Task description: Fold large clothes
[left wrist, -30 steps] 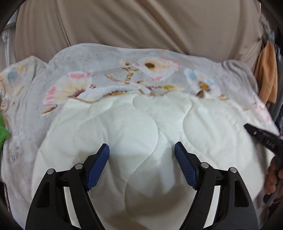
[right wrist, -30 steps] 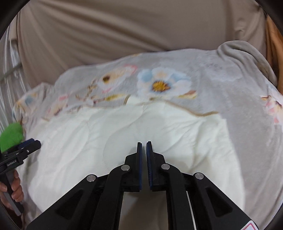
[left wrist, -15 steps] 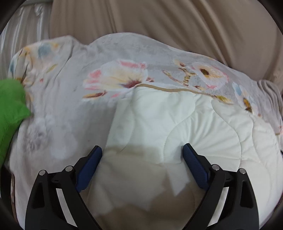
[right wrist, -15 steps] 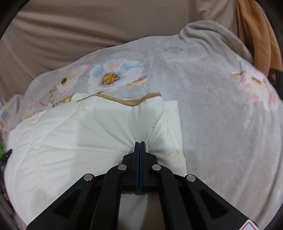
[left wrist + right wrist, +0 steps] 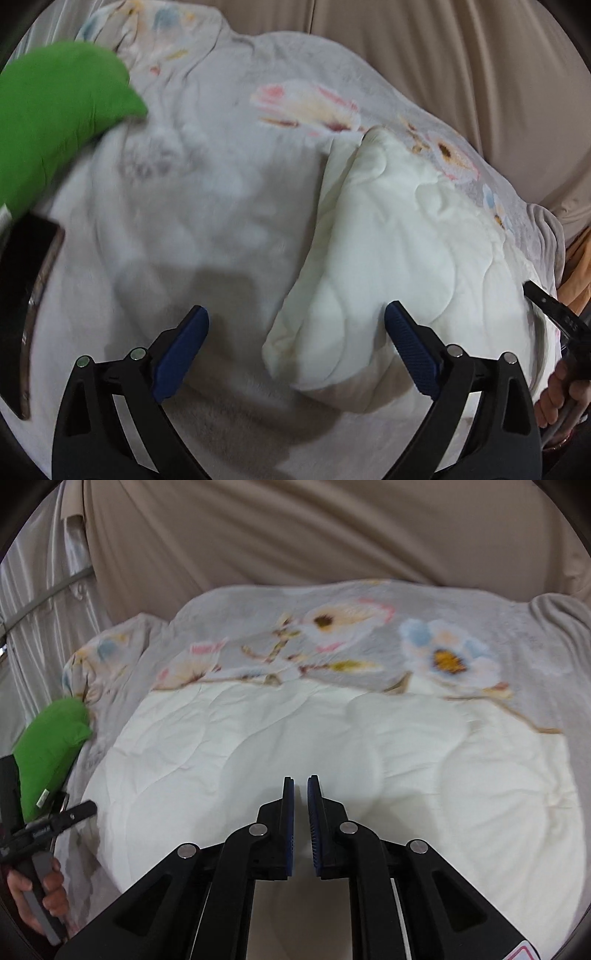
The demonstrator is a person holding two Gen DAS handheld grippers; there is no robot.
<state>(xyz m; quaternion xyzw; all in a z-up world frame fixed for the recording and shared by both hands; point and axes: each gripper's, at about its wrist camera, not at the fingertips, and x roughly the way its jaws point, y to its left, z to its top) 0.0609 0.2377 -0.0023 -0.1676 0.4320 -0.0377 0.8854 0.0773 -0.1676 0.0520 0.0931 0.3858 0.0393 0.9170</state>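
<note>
The fold looks to be between grasps. The left tongs [image 5: 295, 332] stand wide apart with nothing between them, poised over the near corner of the cream quilted padded garment [image 5: 399, 266], which in the left wrist view runs from the lower middle of the frame up toward the upper right. The right tongs [image 5: 301, 812] have their jaws nearly together, a narrow gap showing between the blue pads, and no cloth is visibly pinched in it.

My judgement is that the next move calls for each pair to take an edge or corner of the cream piece, the left by closing on the rounded corner in front of it, so the cloth can be lifted and laid over itself.

In the right wrist view the garment [image 5: 332, 746] fills the middle of the frame, lying fairly flat on the grey fleece blanket with a flower print [image 5: 369, 627] that covers a bed. Its surface is puffy, stitched in curved lines, with a thin tan trim along the far edge. A bright green soft cushion [image 5: 55, 110] sits at the upper left of the left wrist view, clear of the garment.
</note>
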